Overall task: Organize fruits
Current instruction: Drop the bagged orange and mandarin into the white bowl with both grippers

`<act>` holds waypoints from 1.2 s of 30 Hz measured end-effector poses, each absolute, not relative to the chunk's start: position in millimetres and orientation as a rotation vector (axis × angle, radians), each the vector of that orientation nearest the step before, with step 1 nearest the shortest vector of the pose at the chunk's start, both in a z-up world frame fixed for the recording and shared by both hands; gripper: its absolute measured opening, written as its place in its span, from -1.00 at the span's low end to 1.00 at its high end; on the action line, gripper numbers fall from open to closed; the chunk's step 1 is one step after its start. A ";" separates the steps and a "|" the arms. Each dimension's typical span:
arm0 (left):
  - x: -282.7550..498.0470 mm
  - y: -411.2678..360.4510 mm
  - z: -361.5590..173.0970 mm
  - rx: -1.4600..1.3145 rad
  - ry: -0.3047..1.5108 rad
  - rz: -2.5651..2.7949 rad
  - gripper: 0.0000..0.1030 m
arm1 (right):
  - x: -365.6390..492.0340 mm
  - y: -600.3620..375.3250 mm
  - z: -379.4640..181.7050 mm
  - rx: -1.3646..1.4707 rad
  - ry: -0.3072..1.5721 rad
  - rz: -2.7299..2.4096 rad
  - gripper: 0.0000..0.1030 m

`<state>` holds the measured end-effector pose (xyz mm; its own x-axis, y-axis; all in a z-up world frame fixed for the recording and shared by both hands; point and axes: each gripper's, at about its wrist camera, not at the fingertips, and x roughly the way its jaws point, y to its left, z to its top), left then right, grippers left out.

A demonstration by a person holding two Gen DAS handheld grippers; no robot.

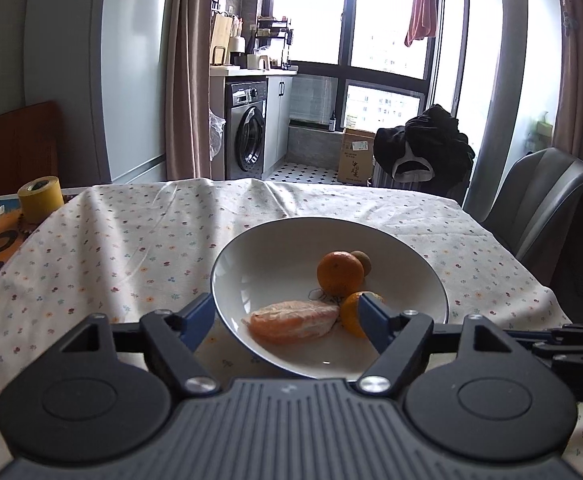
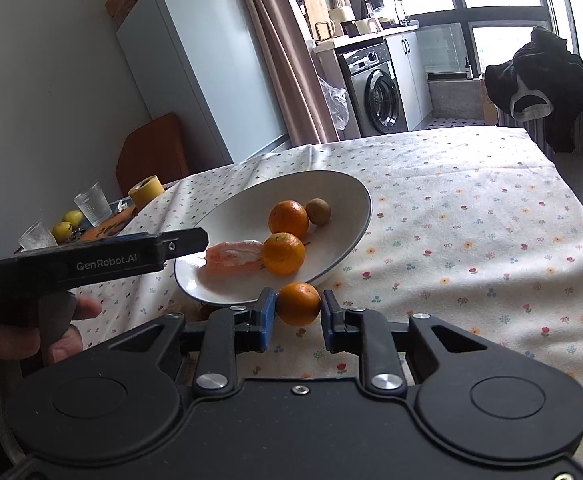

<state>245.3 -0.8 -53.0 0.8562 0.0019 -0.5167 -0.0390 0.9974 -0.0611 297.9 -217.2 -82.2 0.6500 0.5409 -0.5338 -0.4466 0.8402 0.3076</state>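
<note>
The right gripper point(image 2: 298, 312) is clamped on a small round orange mandarin point(image 2: 298, 304), held just outside the near rim of the wide white ceramic bowl point(image 2: 355, 188), which already holds two more mandarins, a peeled pink citrus segment point(image 2: 233, 254) and a brown kiwi point(image 2: 318, 211). The left gripper point(image 1: 287, 320) hangs with jaws wide and nothing in them over the bowl's near edge. This looks like the carry-in step: the next move probably calls for lifting the mandarin over the rim and releasing it in a free spot.

Tongs: my left tongs point(image 1: 287, 316) gape wide, empty, over the bowl's near rim.
Bowl point(image 1: 431, 276): two oranges point(image 1: 339, 274), kiwi point(image 1: 362, 261), peeled fruit piece point(image 1: 291, 320).
</note>
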 end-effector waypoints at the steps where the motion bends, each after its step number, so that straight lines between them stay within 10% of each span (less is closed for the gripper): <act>1: 243.0 0.4 -52.2 -0.075 0.545 0.021 0.49 | 298.9 -216.4 -81.1 0.153 0.652 0.564 -0.56; 26: 196.3 17.3 -78.0 -0.265 0.685 -0.015 0.10 | 324.4 -185.8 -71.4 0.115 0.617 0.571 -0.56; 30: 193.7 15.2 -89.2 -0.312 0.723 -0.024 -0.07 | 321.4 -181.4 -69.6 0.100 0.573 0.554 -0.18; 36: 193.7 11.1 -97.1 -0.326 0.753 -0.023 -0.22 | 315.4 -184.9 -69.4 0.114 0.595 0.566 -0.17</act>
<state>193.7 11.1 -97.1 0.7320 -0.1364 -0.6676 -0.0956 0.9495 -0.2988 315.4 -184.9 -69.4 0.6819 0.5353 -0.4984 -0.4713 0.8427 0.2602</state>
